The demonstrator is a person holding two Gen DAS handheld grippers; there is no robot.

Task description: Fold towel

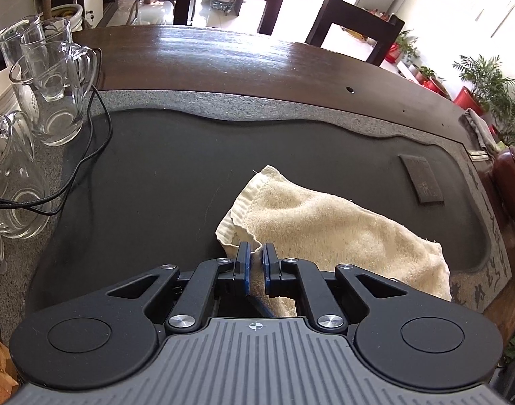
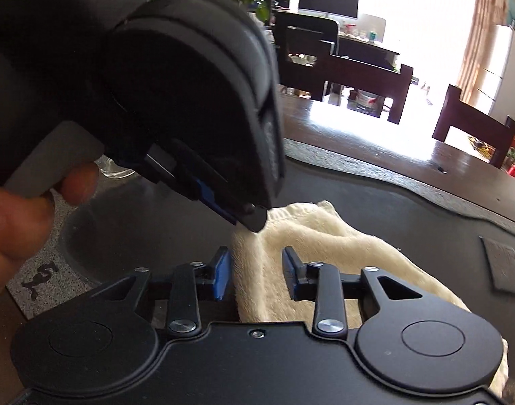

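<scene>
A cream towel [image 1: 325, 226] lies crumpled on the dark stone tray [image 1: 156, 175]. My left gripper [image 1: 255, 265] is shut on a fold of the towel's near edge. In the right wrist view the towel [image 2: 325, 239] runs between the fingers of my right gripper [image 2: 257, 275], whose jaws stand open around a raised fold. The left gripper [image 2: 254, 219] shows there from the side, just ahead and above, pinching the towel's edge, held by a hand [image 2: 21, 216].
Several glass mugs and pitchers [image 1: 55, 84] and stacked white bowls stand at the tray's left, with a black cable [image 1: 99, 128] trailing across it. An inset stone plaque [image 1: 423, 179] sits at the right. Dark wooden table [image 1: 223, 60], chairs and plants lie beyond.
</scene>
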